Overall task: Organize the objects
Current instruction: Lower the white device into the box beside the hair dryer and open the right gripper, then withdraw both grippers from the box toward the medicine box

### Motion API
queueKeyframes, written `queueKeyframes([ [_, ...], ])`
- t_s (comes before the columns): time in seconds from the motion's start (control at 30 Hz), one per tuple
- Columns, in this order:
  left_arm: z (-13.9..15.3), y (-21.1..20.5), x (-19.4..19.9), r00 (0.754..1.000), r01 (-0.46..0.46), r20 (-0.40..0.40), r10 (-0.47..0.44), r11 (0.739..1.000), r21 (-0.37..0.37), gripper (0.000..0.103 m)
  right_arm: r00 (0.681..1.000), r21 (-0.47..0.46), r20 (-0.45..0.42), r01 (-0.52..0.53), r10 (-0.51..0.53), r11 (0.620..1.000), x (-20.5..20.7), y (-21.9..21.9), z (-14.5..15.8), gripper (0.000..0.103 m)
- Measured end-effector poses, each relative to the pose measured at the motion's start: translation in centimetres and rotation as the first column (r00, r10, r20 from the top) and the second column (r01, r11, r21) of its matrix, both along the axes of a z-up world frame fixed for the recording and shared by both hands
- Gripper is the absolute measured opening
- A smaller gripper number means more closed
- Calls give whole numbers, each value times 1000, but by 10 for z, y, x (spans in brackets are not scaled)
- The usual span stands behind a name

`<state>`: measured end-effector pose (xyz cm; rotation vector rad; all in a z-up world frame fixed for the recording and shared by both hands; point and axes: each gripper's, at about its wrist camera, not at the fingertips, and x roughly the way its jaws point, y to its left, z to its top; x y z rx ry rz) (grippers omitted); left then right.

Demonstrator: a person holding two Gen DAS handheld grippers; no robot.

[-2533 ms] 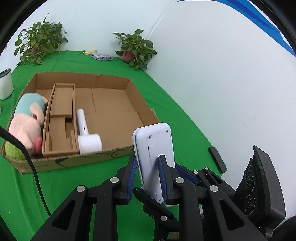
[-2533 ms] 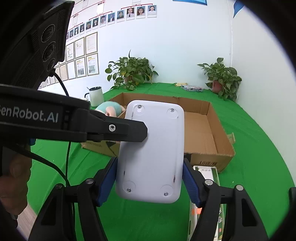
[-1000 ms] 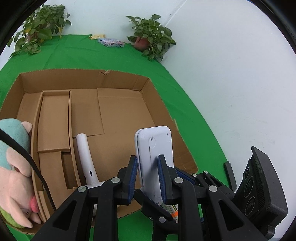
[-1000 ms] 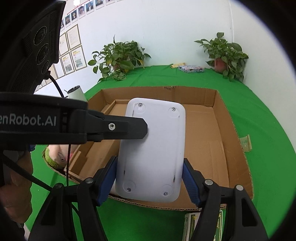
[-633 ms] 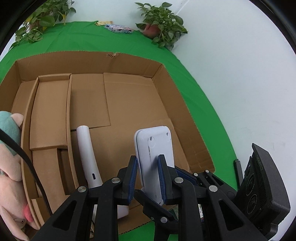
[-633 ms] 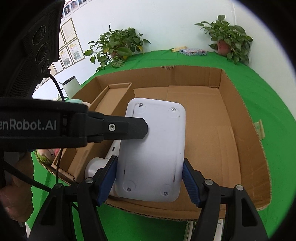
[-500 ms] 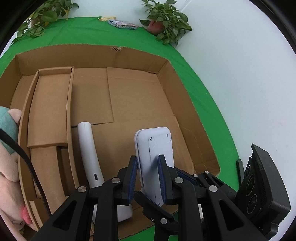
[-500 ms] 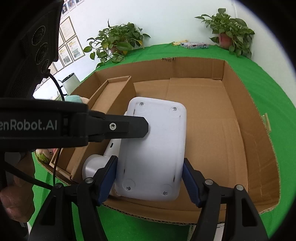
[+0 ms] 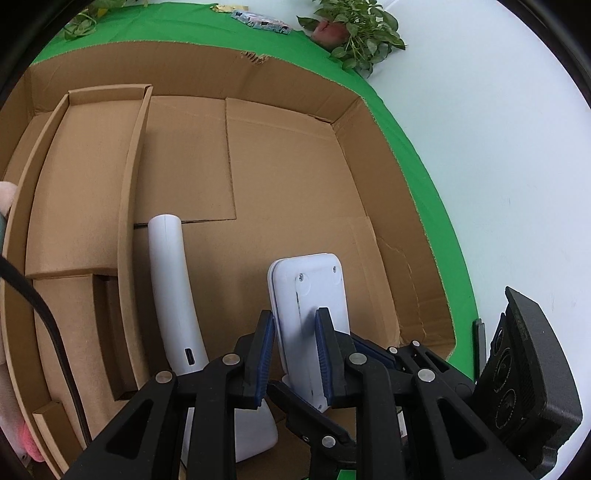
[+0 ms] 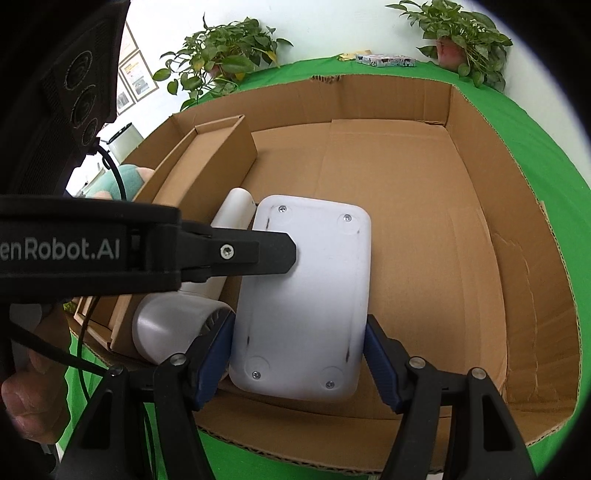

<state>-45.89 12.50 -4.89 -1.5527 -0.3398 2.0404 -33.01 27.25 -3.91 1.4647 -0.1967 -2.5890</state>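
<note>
green cloth covers the counter [image 9: 424,147] under a white wall, with a potted plant [image 9: 354,29] at the far corner.

left wrist view: a wide, shallow cardboard box [image 9: 288,122] fills most of the frame. a narrow cardboard insert tray [image 9: 81,177] lies along its left side. a white hair dryer [image 9: 173,288] lies on the box floor just right of the tray, handle pointing away from the camera. the left tool [image 9: 293,354] is clamped on the thin edges of a white flat device [image 9: 310,295], blue pads pressing both faces; the device stands on edge above the box floor, just right of the dryer. a pink plush toy [image 9: 7,195] shows at the left edge, beyond the tray.

right wrist view: the right tool [image 10: 299,358] grips the same white flat device [image 10: 306,295] across its width, blue pads against both long sides, the screwed underside facing the camera. the left tool [image 10: 280,254] reaches in from the left and meets the device's left edge. the device sits over the near-left part of the cardboard box [image 10: 480,155], partly overlapping the white hair dryer [image 10: 173,328] in this view. whether it touches the box floor cannot be told. a second potted plant [image 10: 221,48] stands beyond the box. a hand [image 10: 33,398] is at lower left.
</note>
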Motion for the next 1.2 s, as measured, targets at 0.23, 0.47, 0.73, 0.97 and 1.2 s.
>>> queueKeyframes([
  [0.23, -4, -7, -2, 1000, -20, 9, 20, 999, -32, 20, 998, -26, 46, -29, 30, 999, -8, 0, -5, 69],
  [0.47, -1, -6, -2, 1000, -23, 11, 24, 998, -63, 19, 995, -35, 76, -63, 65, 997, -8, 1, -9, 69],
  [0.73, 12, -7, 1, 999, -30, -41, 25, 994, -110, 27, 994, -68, 67, -86, 91, 994, -3, 4, -6, 69],
  [0.97, 25, -19, 13, 997, -40, -75, 32, 994, -105, 27, 994, -66, 71, -79, 84, 995, -4, 3, -3, 69],
  [1.2, 28, -29, 21, 995, -58, -92, 48, 992, -110, 27, 994, -57, 80, -77, 81, 995, -5, 0, -4, 69],
])
